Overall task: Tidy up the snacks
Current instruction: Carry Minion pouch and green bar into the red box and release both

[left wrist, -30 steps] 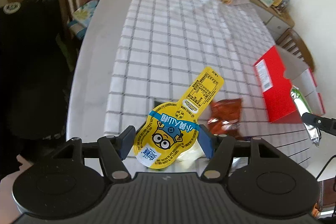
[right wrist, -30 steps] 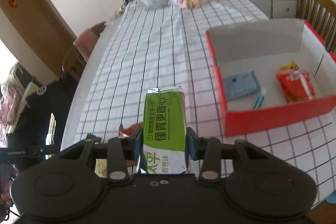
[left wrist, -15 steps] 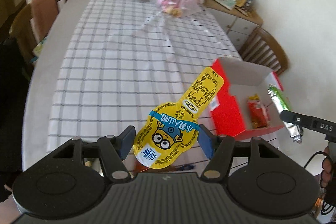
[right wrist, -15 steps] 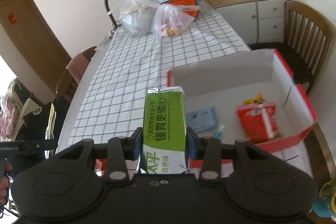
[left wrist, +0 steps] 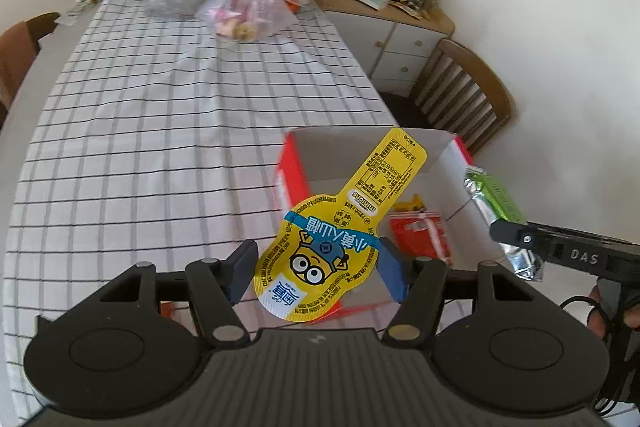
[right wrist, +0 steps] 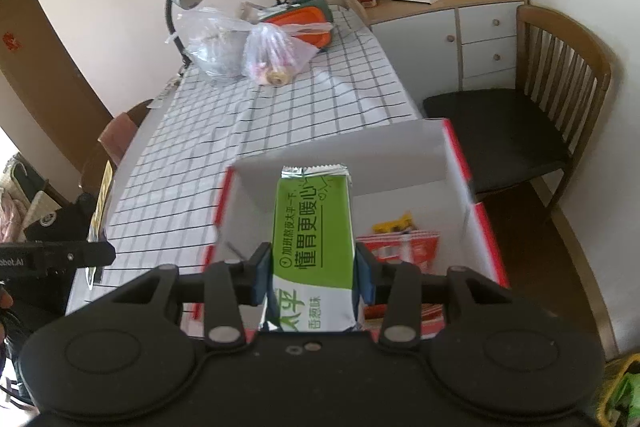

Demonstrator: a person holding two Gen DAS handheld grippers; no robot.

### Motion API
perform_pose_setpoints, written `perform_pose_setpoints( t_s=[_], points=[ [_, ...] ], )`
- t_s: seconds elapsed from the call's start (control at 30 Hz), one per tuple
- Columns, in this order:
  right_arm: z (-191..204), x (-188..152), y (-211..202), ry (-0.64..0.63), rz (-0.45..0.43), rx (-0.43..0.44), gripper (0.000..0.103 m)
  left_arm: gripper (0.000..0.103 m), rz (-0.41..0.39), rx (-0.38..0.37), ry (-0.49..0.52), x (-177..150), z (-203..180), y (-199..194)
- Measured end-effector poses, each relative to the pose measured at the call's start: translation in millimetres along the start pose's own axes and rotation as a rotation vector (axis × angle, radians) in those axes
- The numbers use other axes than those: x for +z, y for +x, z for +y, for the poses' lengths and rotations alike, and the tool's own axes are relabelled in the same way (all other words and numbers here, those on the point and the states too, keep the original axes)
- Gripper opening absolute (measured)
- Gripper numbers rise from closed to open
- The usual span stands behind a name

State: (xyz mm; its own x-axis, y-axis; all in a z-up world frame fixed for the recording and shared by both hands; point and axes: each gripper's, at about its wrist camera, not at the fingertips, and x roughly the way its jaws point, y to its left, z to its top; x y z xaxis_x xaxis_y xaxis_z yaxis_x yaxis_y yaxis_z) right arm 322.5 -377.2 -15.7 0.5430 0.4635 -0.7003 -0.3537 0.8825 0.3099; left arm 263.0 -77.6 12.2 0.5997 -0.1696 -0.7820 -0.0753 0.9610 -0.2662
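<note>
Now over the red box (right wrist: 486,227), not the worktop (left wrist: 160,131): left hand-held gripper (left wrist: 316,269) clamping yellow cup (left wrist: 320,255), right hand-held gripper (right wrist: 314,273) clamping green pack (right wrist: 314,227).

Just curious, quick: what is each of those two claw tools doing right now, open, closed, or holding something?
Left gripper: closed on a yellow cartoon-printed jelly cup.
Right gripper: closed on a green foil snack packet.

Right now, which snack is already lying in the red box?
The red packet on the red box floor; the green pack and yellow cartoon jelly cup are each held in a claw.
</note>
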Motion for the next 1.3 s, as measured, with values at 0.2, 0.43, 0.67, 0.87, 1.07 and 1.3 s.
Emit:
perform_pose_setpoints(
  t_s=[0.2,0.43,0.67,0.87,1.07,1.3],
  points=[
    [-29,10,21,-0.021,0.039,-0.031,0.041,0.064,0.042,0.02,-0.009,13,-37,40],
    [-49,18,53,-0.045,0.091,-0.044,0.041,0.064,0.116,0.078,-0.005,18,-60,95],
    [-48,15,87,-0.119,0.149,-0.069,0.041,0.064,0.176,0.119,0.024,21,-74,144],
    [-35,6,106,-0.229,0.203,-0.069,0.041,0.064,0.218,0.136,0.038,18,-77,175],
    [-34,-3,122,-0.245,0.247,-0.083,0.041,0.064,0.262,0.134,0.073,13,-85,196],
    [-33,-8,129,-0.266,0.277,-0.093,0.041,0.064,0.298,0.148,0.093,9,-91,213]
  ],
)
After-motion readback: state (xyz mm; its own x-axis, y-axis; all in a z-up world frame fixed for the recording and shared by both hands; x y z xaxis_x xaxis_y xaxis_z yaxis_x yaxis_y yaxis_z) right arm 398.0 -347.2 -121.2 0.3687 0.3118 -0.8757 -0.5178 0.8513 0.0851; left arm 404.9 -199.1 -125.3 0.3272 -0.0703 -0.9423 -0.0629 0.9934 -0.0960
